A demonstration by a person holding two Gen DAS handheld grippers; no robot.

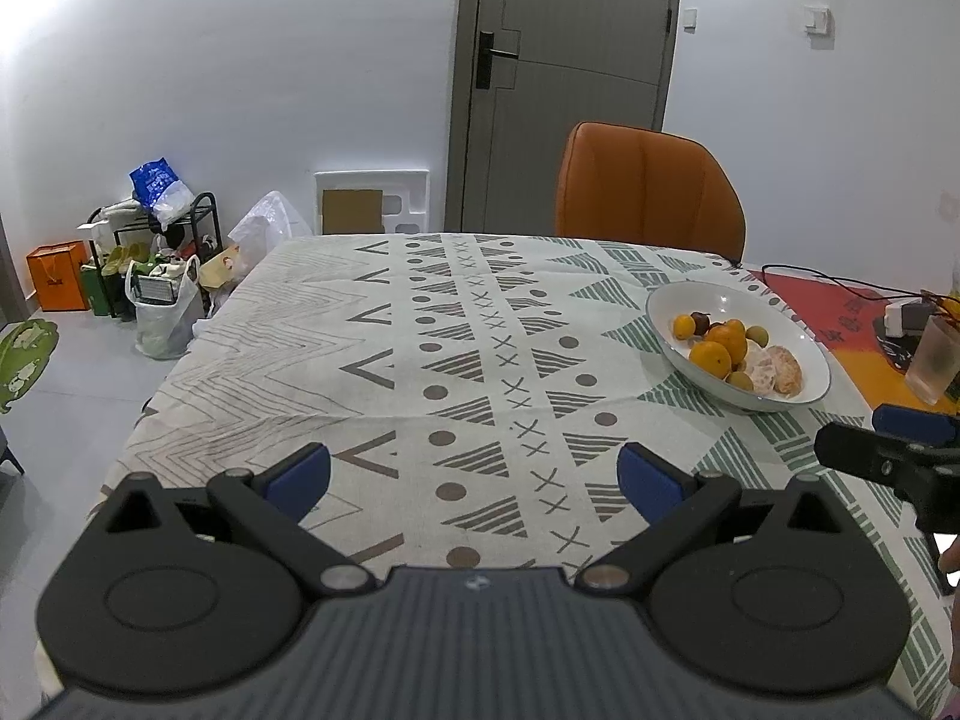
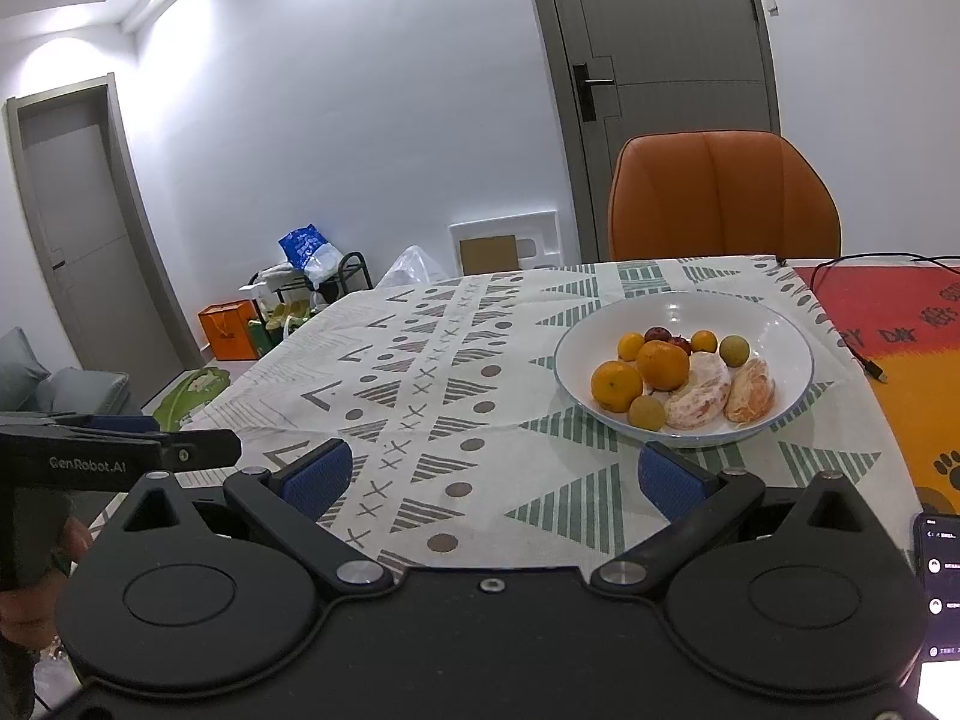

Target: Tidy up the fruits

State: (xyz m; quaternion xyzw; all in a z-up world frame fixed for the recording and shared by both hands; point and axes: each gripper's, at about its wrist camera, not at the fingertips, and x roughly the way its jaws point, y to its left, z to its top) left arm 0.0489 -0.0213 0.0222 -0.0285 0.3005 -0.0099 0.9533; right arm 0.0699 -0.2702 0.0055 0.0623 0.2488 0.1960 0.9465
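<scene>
Both jaws released, empty: left gripper point(image 1: 474, 474), right gripper point(image 2: 492, 474) over near table edge. White ceramic bowl point(image 2: 786, 330) of mixed fruits point(image 2: 663, 365) toward far right corner of patterned tablecloth point(image 2: 456, 360).

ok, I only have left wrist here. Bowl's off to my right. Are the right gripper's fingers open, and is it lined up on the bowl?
Observer: The right gripper has its fingers open and empty. The bowl sits just ahead of its right finger.
Operator: Anything near it on the far side?
Observer: A lit phone sits at the right edge, beside the gripper body.
Operator: I count one dark fruit at the back.
Observer: There are two small red fruits, side by side.
</scene>
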